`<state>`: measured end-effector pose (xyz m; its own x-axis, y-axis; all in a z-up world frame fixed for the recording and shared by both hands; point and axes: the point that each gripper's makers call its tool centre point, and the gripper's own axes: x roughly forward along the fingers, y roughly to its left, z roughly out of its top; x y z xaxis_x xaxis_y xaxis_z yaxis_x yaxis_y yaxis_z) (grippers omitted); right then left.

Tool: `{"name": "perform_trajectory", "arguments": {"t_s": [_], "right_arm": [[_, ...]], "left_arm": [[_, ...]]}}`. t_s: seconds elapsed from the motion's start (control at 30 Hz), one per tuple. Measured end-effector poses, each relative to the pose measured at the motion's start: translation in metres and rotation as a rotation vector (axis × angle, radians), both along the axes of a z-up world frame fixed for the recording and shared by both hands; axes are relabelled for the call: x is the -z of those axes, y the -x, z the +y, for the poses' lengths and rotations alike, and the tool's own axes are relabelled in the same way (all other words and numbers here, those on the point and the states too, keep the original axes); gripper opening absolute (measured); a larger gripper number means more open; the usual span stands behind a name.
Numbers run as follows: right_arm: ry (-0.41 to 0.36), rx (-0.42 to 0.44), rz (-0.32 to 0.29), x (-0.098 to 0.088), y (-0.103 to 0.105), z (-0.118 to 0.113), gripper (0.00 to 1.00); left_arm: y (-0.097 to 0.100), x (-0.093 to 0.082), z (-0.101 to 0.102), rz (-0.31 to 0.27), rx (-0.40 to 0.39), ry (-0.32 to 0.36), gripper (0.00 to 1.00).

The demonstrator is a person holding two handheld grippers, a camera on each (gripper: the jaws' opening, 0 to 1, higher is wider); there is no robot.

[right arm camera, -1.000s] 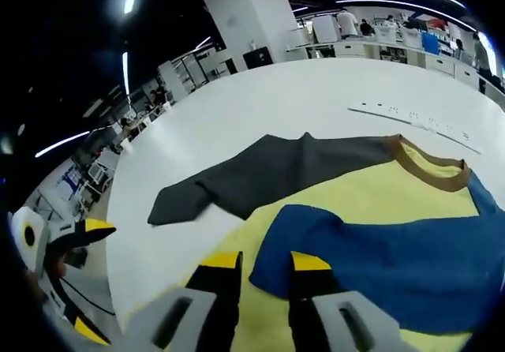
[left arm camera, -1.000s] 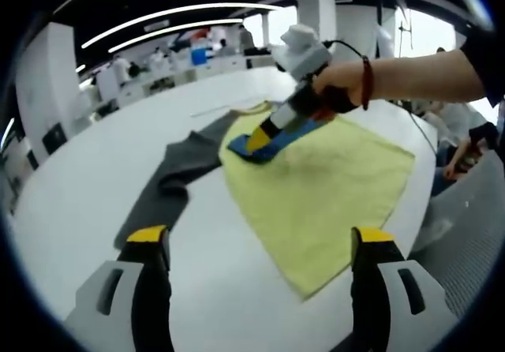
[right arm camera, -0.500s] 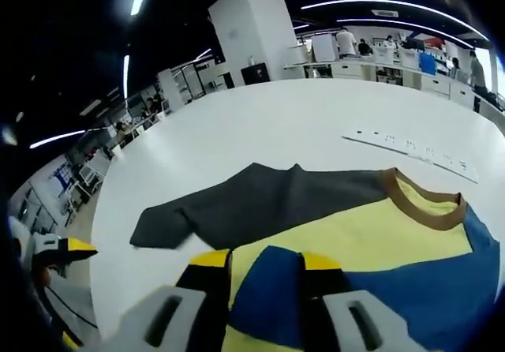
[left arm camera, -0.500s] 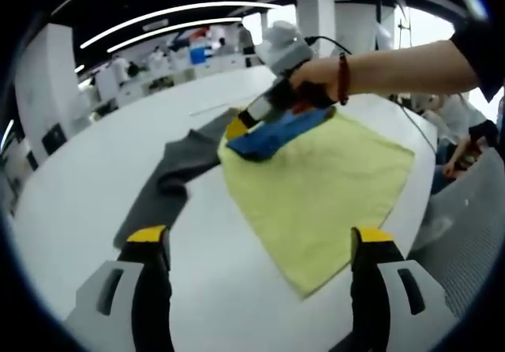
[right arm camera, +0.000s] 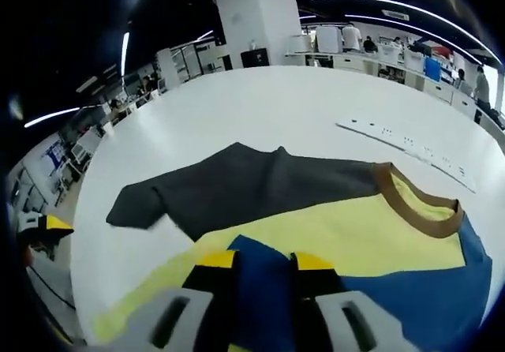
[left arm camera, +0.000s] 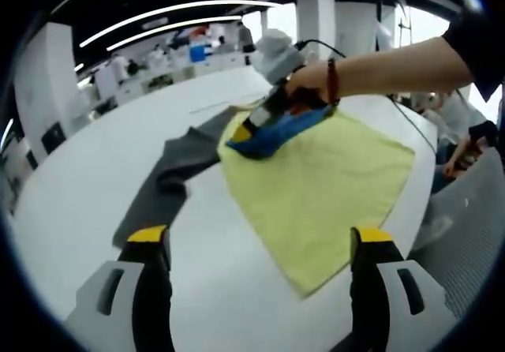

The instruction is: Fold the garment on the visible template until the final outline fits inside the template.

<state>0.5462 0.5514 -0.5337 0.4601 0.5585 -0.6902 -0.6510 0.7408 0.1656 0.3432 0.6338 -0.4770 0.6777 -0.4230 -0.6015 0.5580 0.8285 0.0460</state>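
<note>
The garment lies flat on the white table [left arm camera: 87, 186], with a yellow body [left arm camera: 316, 186], a grey sleeve [left arm camera: 170, 182] and a brown collar [right arm camera: 418, 218]. My right gripper [right arm camera: 262, 261] is shut on the blue sleeve [right arm camera: 410, 305], whose cloth runs between its yellow-tipped jaws. In the left gripper view, that right gripper [left arm camera: 246, 131] holds the blue sleeve [left arm camera: 276, 135] lifted over the yellow body's far corner, next to the grey sleeve [right arm camera: 237, 186]. My left gripper [left arm camera: 260, 237] stands open above the table, jaws wide apart, just short of the yellow body's near edge.
A person's arm [left arm camera: 394, 60] reaches in from the right. The table edge runs close along the yellow body's right side, with a seated person [left arm camera: 465, 131] beyond. A long white strip [right arm camera: 406, 151] lies on the table past the collar. Behind it stands a white pillar [right arm camera: 256, 20].
The right gripper has carried the blue sleeve farther across the yellow body toward the grey sleeve. The left gripper has stayed put, open.
</note>
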Motion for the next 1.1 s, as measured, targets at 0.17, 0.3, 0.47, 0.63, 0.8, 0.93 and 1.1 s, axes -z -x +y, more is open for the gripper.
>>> {"name": "perform_trajectory", "arguments": {"t_s": [0.17,0.3,0.47,0.63,0.8,0.93,1.1], "right_arm": [[0.028,0.005,-0.034,0.002,-0.006,-0.001,0.02],[0.034,0.012,-0.042,0.001,-0.007,0.000,0.00],[0.023,-0.016,-0.016,-0.002,-0.001,-0.001,0.00],[0.002,0.001,0.001,-0.007,0.003,0.001,0.11],[-0.022,-0.021,-0.025,-0.012,0.007,0.016,0.16],[-0.028,-0.035,-0.033,-0.011,0.010,0.024,0.16],[0.008,-0.027,-0.001,0.002,0.013,0.023,0.12]], "left_arm": [[-0.001,0.001,0.002,0.002,-0.006,0.001,0.90],[-0.001,0.001,0.002,0.007,-0.008,-0.001,0.90],[-0.001,0.002,0.002,0.008,-0.011,0.000,0.90],[-0.001,0.003,0.001,0.010,-0.007,-0.003,0.89],[-0.001,0.002,0.002,0.008,-0.011,-0.001,0.89],[-0.002,0.002,0.003,0.007,-0.015,0.000,0.89],[-0.002,0.002,0.003,0.007,-0.011,-0.001,0.89]]}}
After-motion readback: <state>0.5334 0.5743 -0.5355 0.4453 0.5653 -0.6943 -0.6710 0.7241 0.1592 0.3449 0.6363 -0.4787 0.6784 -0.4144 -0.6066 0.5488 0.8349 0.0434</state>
